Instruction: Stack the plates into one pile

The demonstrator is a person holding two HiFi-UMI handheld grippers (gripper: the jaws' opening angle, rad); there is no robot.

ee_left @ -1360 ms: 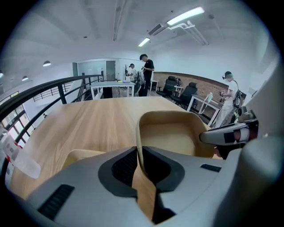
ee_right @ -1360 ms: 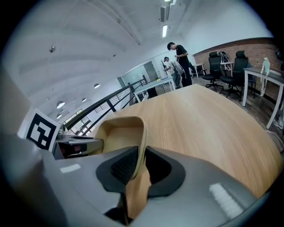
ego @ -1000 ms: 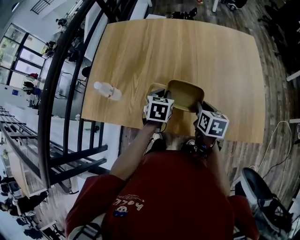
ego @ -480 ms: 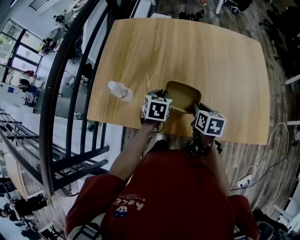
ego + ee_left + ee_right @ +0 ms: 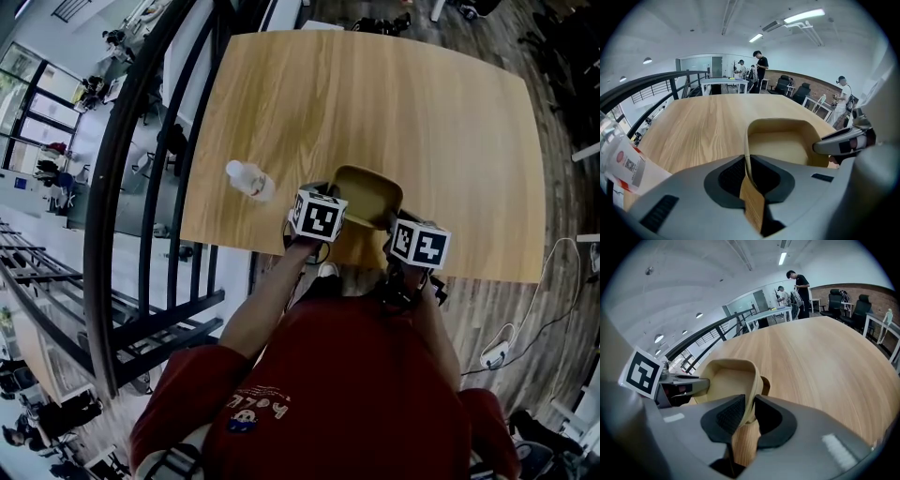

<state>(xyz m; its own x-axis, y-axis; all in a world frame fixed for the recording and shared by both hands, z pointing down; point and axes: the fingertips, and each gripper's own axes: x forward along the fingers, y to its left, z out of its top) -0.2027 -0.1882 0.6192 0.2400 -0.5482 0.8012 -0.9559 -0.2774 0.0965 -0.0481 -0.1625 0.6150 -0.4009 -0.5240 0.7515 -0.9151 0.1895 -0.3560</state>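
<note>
A tan square plate sits near the table's front edge, held from both sides. My left gripper is shut on its left rim, and the thin edge shows clamped between the pads in the left gripper view. My right gripper has the right rim between its jaws. They have just been opening a little, and both pads still look to touch the rim. A second tan rim peeks out just behind that one, a plate underneath.
A clear plastic bottle lies on its side at the table's left edge, close to my left gripper, and shows large in the left gripper view. The wooden table stretches beyond the plate. A black railing runs along the left.
Both grippers have carried the plate a little to the left, toward the bottle, and slightly lower. The gap between the plate and the bottle is smaller.
</note>
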